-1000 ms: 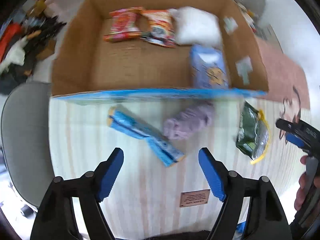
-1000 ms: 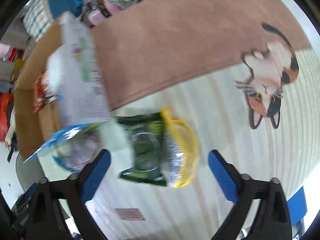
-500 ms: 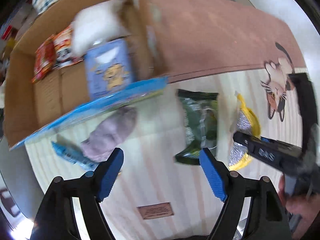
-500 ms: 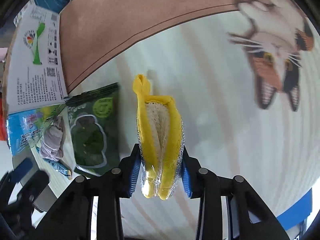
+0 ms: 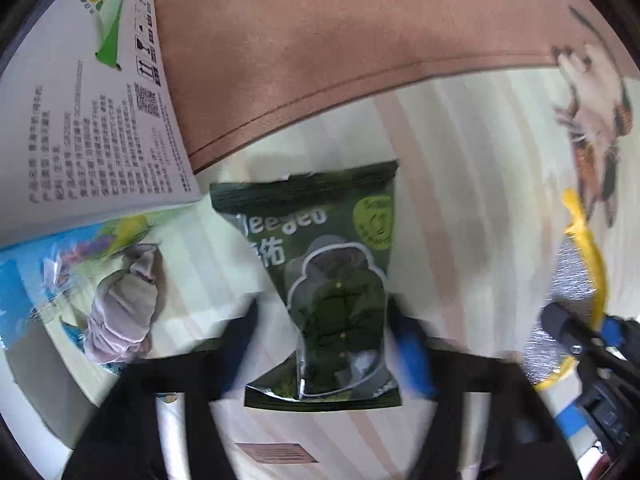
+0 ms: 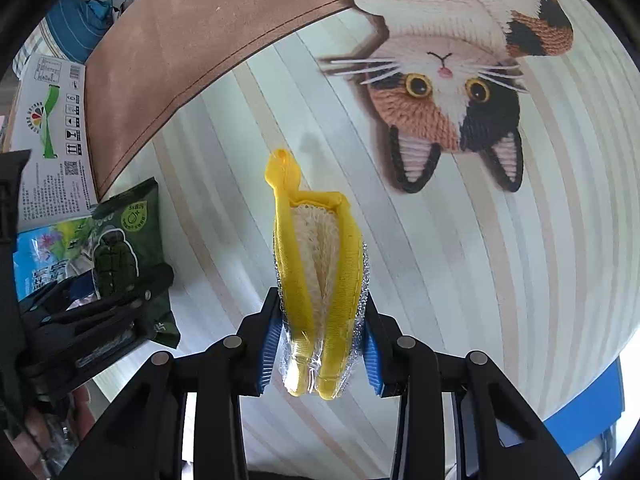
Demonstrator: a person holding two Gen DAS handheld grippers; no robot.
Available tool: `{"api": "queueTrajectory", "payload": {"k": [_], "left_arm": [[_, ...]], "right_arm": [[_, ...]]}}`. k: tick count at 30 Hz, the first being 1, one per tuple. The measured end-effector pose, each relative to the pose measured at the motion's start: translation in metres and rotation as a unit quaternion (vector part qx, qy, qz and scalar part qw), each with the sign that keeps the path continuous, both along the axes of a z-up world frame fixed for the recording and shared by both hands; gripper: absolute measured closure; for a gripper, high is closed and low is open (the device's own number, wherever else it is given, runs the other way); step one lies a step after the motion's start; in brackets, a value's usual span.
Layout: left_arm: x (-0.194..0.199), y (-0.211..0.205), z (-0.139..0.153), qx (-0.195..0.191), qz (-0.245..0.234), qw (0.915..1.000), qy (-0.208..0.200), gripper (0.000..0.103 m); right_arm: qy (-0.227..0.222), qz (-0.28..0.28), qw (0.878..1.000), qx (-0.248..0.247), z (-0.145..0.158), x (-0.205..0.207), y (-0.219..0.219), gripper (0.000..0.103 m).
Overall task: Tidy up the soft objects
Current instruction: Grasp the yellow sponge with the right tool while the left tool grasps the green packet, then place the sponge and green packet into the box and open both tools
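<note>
A dark green packet (image 5: pixel 320 216) lies flat on the striped mat (image 5: pixel 460 184), just right of the cardboard box (image 5: pixel 92 120). My left gripper (image 5: pixel 324 316) points down over its lower half, blurred, with a finger pressed on each side: shut on it. In the right wrist view the same green packet (image 6: pixel 128 232) sits at the left under the left gripper's black body. My right gripper (image 6: pixel 320 344) is shut on a yellow scrubber (image 6: pixel 316 248) wrapped in clear film, which stands on edge between the blue pads. That yellow scrubber (image 5: pixel 588 248) also shows at the left wrist view's right edge.
A grey-purple cloth bundle (image 5: pixel 124 312) lies left of the packet, beside the box's blue side (image 5: pixel 24 280). The mat carries a knitted cat picture (image 6: pixel 448 80) and a brown band (image 5: pixel 320 40) at the back. A person's hand (image 6: pixel 84 400) holds the left gripper.
My left gripper swung right from the box, came down over the green packet and shut on it. My right gripper closed on the yellow scrubber and still holds it.
</note>
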State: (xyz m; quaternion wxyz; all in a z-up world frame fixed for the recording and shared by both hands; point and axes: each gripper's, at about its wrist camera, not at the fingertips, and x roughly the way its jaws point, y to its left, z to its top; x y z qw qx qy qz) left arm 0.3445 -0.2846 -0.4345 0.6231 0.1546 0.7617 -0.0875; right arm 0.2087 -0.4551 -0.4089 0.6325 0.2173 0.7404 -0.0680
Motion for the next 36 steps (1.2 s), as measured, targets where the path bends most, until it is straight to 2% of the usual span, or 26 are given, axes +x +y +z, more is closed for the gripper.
{"api": "queueTrajectory", "payload": {"k": [6,10,14,17,19,22,25,29,32,36], "left_arm": [[-0.010,0.009,0.025,-0.021,0.021,0.9986,-0.044,0.071],[-0.028,0.027,0.070,-0.051,0.036,0.9950,-0.078,0.071],[-0.039,0.058,0.128,-0.094,0.063,0.9876,-0.109,0.071],[-0.047,0.108,0.166,-0.119,0.090,0.9795,-0.135,0.071],[-0.034,0.140,0.195,-0.131,0.110,0.9745,-0.146,0.071],[-0.014,0.180,0.218,-0.136,0.141,0.9685,-0.154,0.071],[0.011,0.220,0.225,-0.125,0.169,0.9644,-0.160,0.071],[0.058,0.271,0.206,-0.115,0.205,0.9624,-0.137,0.071],[0.088,0.302,0.175,-0.113,0.226,0.9625,-0.100,0.071],[0.117,0.329,0.130,-0.115,0.247,0.9609,-0.048,0.071]], "right_arm": [[-0.006,0.034,0.999,-0.008,0.010,0.004,0.033,0.065],[-0.022,0.060,0.998,-0.001,0.029,0.009,0.052,0.065],[-0.056,0.097,0.994,0.013,0.069,0.014,0.076,0.066],[-0.095,0.130,0.987,0.031,0.111,0.025,0.102,0.066],[-0.122,0.151,0.980,0.044,0.140,0.042,0.128,0.066],[-0.155,0.183,0.968,0.068,0.183,0.067,0.158,0.066],[-0.178,0.215,0.958,0.072,0.205,0.097,0.204,0.066],[-0.176,0.245,0.951,0.073,0.197,0.144,0.268,0.066],[-0.148,0.250,0.954,0.079,0.167,0.178,0.308,0.066],[-0.115,0.245,0.959,0.081,0.123,0.214,0.337,0.066]]}}
